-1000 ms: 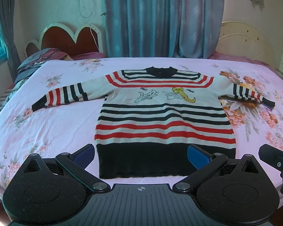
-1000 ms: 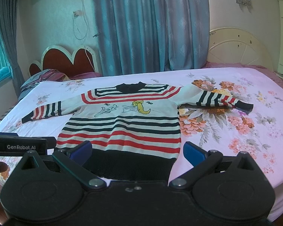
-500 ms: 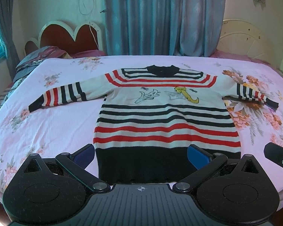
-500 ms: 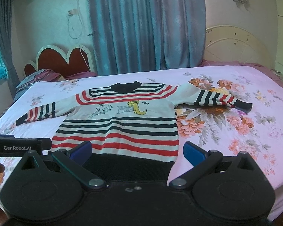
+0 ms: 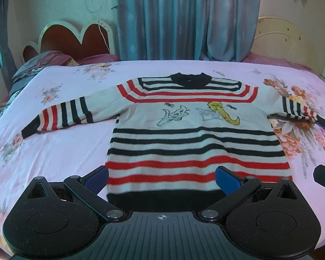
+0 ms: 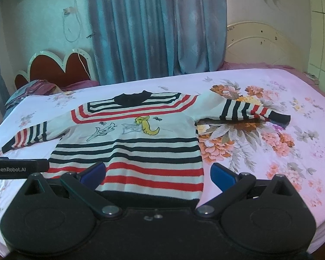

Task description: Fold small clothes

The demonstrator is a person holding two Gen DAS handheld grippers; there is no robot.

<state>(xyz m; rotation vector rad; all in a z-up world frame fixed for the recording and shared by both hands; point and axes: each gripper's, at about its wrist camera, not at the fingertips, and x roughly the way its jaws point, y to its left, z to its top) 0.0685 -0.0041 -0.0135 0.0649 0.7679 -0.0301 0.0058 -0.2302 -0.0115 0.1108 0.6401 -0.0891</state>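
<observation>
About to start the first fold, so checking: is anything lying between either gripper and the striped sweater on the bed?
Nothing visible does. The striped sweater lies flat on the bed, sleeves spread, with nothing on top. The left gripper and right gripper are both open just short of its black hem.

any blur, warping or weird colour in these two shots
Left wrist view: the sweater is sharp at the collar but smeared at its hem, near the open left claw; the bed edge bows from fisheye warping. Right wrist view: same soft hem above the open right claw, a teal cast on the curtain, and dark corners.
</observation>
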